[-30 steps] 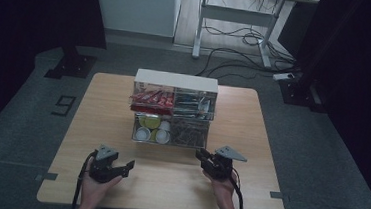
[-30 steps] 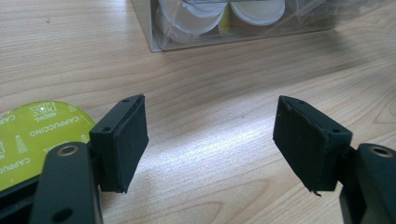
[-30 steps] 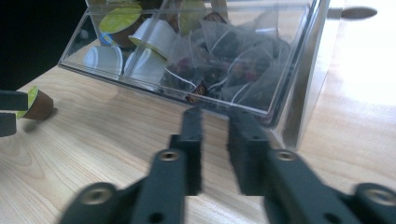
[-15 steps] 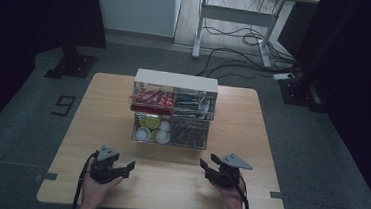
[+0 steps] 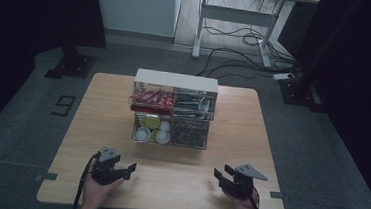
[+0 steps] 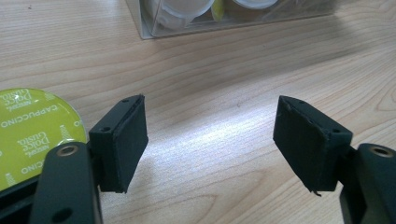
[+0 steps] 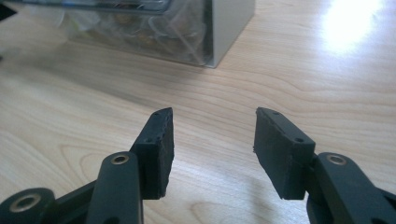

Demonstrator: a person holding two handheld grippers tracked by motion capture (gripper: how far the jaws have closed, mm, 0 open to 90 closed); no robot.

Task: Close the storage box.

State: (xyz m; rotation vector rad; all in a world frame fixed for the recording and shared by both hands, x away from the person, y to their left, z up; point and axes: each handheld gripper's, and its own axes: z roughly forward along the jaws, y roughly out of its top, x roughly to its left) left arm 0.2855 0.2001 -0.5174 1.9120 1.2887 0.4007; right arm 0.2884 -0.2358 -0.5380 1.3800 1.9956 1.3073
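Note:
A clear organiser box [image 5: 173,114] with four compartments stands mid-table; it holds red packets, white cups and other small goods. My left gripper [image 5: 127,170] rests near the front left edge, jaws open over bare wood [image 6: 210,130]. A yellow-green capsule [image 6: 32,128] labelled cappuccino lies just outside its left jaw, partly hidden by it. My right gripper [image 5: 219,175] sits near the front right edge. Its jaws have just been opening and stand open with nothing between them [image 7: 212,140]. The box's corner [image 7: 219,28] lies ahead of it.
The wooden table [image 5: 241,134] has bare room on both sides of the box and along the front. A white desk frame [image 5: 240,18] and cables lie on the floor behind. Dark stands flank the table.
My right gripper has moved right and back toward the near edge, away from the box. The left gripper has stayed put.

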